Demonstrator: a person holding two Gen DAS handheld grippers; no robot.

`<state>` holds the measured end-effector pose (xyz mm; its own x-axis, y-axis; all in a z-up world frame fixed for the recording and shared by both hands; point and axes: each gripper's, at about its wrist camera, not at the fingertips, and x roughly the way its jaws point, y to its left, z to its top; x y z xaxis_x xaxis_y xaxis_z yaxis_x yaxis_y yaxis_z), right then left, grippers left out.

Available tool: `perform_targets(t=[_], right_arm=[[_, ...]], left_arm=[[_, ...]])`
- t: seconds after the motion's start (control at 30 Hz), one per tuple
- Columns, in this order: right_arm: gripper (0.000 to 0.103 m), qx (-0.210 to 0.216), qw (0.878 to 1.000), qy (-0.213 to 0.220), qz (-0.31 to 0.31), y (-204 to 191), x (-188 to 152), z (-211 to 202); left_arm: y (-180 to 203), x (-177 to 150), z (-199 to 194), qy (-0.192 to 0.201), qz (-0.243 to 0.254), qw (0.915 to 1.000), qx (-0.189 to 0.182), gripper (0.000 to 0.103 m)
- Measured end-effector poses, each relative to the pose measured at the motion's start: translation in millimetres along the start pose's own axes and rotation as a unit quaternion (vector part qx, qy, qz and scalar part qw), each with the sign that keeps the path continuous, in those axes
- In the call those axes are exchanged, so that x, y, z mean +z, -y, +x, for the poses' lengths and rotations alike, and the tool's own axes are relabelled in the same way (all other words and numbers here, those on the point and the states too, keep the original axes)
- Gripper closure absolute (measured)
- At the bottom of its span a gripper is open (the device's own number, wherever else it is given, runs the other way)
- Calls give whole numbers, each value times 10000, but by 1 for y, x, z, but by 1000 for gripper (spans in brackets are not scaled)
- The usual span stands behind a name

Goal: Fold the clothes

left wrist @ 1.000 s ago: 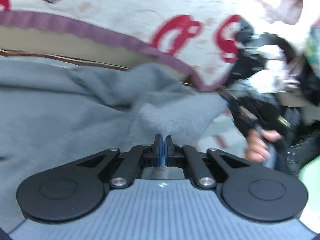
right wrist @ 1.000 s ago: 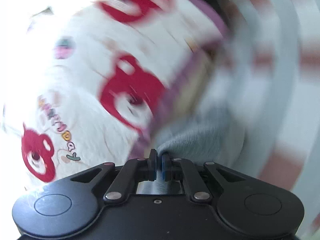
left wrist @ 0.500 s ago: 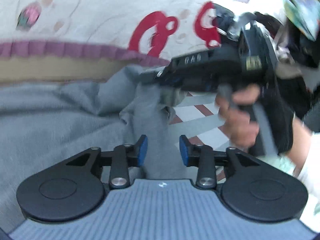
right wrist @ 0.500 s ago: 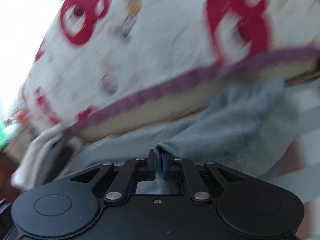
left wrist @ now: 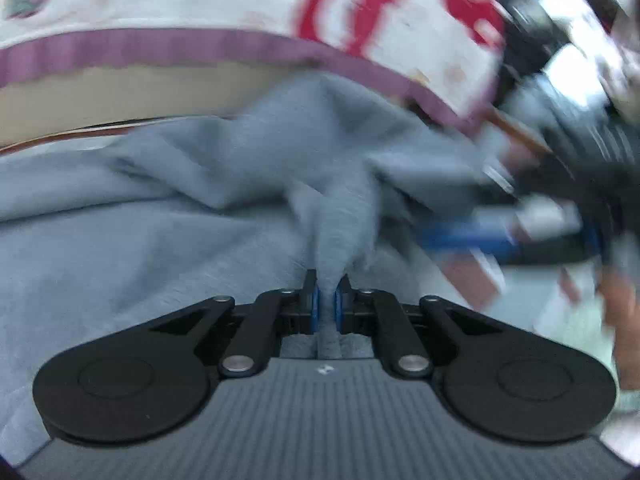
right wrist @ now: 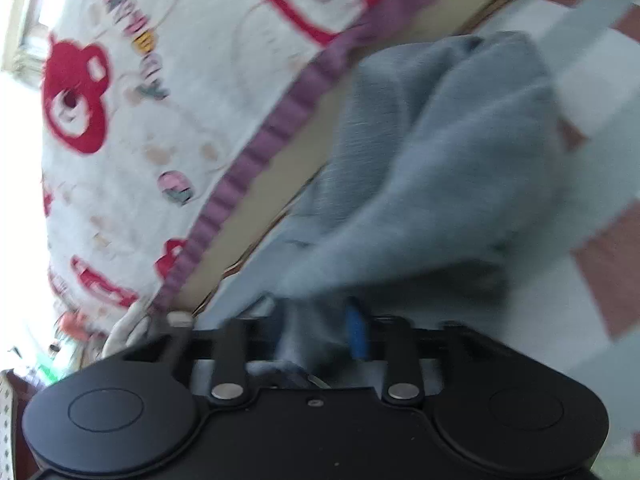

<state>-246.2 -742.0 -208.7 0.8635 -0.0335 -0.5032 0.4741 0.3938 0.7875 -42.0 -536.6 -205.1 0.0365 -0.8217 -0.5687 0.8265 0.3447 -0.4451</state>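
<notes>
Right, my left gripper (left wrist: 327, 300) has its blue-padded fingers (left wrist: 315, 306) pinched narrow on a bunched fold of the soft grey fleece garment (left wrist: 160, 248), w/ cloth squeezed up between the pads and fanning out ahead. Most of that garment lies spread to the left and in front of the gripper, rumpled into ridges, its far edge against the base of the bed. Behind it I see the white bedspread w/ red cartoon prints and a purple ruffled trim (left wrist: 180, 8), and a tan bed side under the trim.

On the right of the left wrist view, the right gripper (left wrist: 500, 236) shows as a dark, motion-blurred shape w/ a blue pad, close beside the garment's edge; my hand (left wrist: 624, 308) on its handle is partly visible, blurred.

In the right wrist view, the grey garment (right wrist: 440, 160) hangs/bunches straight ahead of the right gripper (right wrist: 320, 332), and cloth sits between its fingers. One blue pad (right wrist: 357, 336) is visible w/ a gap to the other side that's filled by fabric; too blurred for me to say if they're clamped or loosening, so can't tell. Pale floor w/ reddish-brown tiles (right wrist: 608, 272) is on the right, bedspread (right wrist: 160, 120) on the left.
</notes>
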Motion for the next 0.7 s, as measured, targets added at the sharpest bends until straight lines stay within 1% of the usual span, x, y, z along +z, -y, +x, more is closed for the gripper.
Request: perform_targets(t=[0.03,0.07,0.1,0.13,0.17,0.23,0.3,0.33,0.37,0.4,0.43,0.47,0.5,0.53,0.57,0.6,0.63,0.67,0.7], right_arm=[[31,-153,9996,125,209,6,-1,-4],[29,-262,9982,238,475,12,-3,-7],[29,-266,9963,322,753,17,-5,-8],[29,-191,9936,408,1034,22,-8,-8],[29,16,9900,496,1320,26,-10,-7],[28,356,9781,653,1946,36,-16,-3],[27,600,9607,868,2567,46,-23,3],[25,646,9563,953,2686,47,-24,6],[25,658,9568,1052,2629,45,-23,8],[24,604,9601,1161,2470,41,-21,8],[24,440,9673,1285,2141,34,-17,7],[25,276,9730,1406,1808,27,-14,5],[30,102,9763,1541,1517,22,-10,3],[51,-86,9768,1701,1300,19,-7,-1],[64,-343,9771,1815,1057,14,-3,-6],[65,-711,9771,1852,771,8,3,-11],[72,-1059,9740,1966,380,-1,7,-20],[77,-1413,9645,2211,-289,-17,9,-32],[78,-1828,9464,2429,-1095,-37,8,-43]], left_arm=[[-2,4,0,62,-44,10000,31,96],[-5,7,1,125,-88,9999,61,96],[-7,11,1,187,-133,9997,92,96],[-10,15,1,249,-177,9995,123,96],[-5,15,-5,356,-100,9991,186,96],[4,15,-17,574,70,9978,317,97],[10,17,-27,726,-53,9970,260,97],[13,16,-33,766,-54,9969,153,97],[15,14,-39,803,-51,9968,41,97],[20,10,-47,845,-18,9964,-8,97],[25,6,-55,887,16,9960,-53,97],[27,1,-60,913,-82,9957,-133,97],[28,-4,-65,937,-188,9952,-216,97],[29,-8,-69,962,-294,9945,-299,98],[31,-9,-71,934,-317,9942,-421,98],[32,-9,-71,902,-335,9939,-546,99],[33,-9,-72,871,-352,9933,-670,99],[34,-9,-73,839,-370,9926,-795,99],[39,-8,-74,776,-334,9925,-887,102]])
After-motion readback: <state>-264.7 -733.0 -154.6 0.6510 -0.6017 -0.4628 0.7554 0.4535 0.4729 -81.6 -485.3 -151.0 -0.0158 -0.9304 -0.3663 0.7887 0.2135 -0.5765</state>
